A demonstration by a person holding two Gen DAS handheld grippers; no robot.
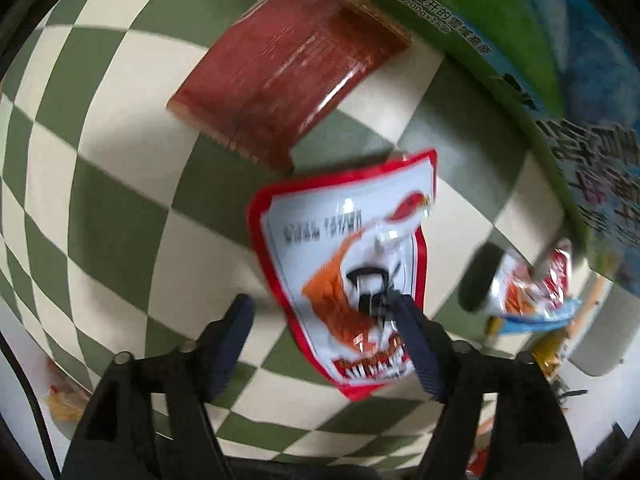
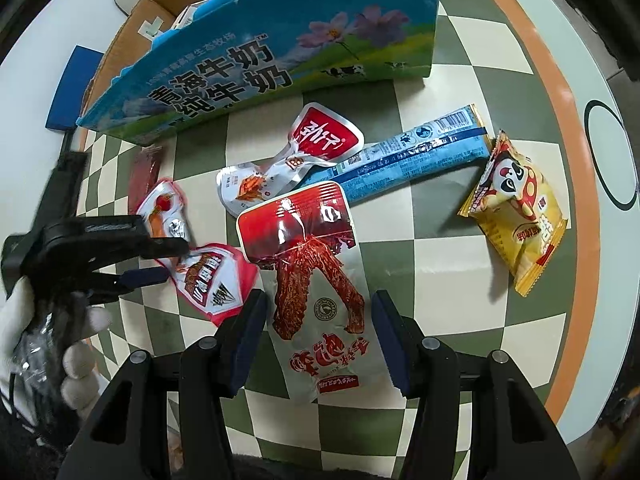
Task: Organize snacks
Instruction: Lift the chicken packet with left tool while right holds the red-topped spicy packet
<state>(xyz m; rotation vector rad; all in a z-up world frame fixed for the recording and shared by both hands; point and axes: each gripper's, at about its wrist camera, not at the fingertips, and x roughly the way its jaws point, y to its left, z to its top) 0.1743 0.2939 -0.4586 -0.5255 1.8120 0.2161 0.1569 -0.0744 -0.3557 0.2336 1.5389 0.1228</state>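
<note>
A green and cream checkered tablecloth [image 2: 448, 264] covers the table, with an orange border at its edge. On it stands a blue milk carton box [image 2: 256, 56], open at the top; some packets lie inside, but they are too hidden to name. In front of the box lie a long blue stick packet [image 2: 416, 160], a yellow panda snack bag [image 2: 516, 212] and a dark red flat packet [image 1: 288, 68]. The left gripper [image 2: 160, 262] is narrow and seems to pinch a red-bordered white snack packet [image 1: 348, 264]. The right gripper [image 2: 320, 336] is wide around a chicken wing packet [image 2: 316, 280], not touching it.
</note>
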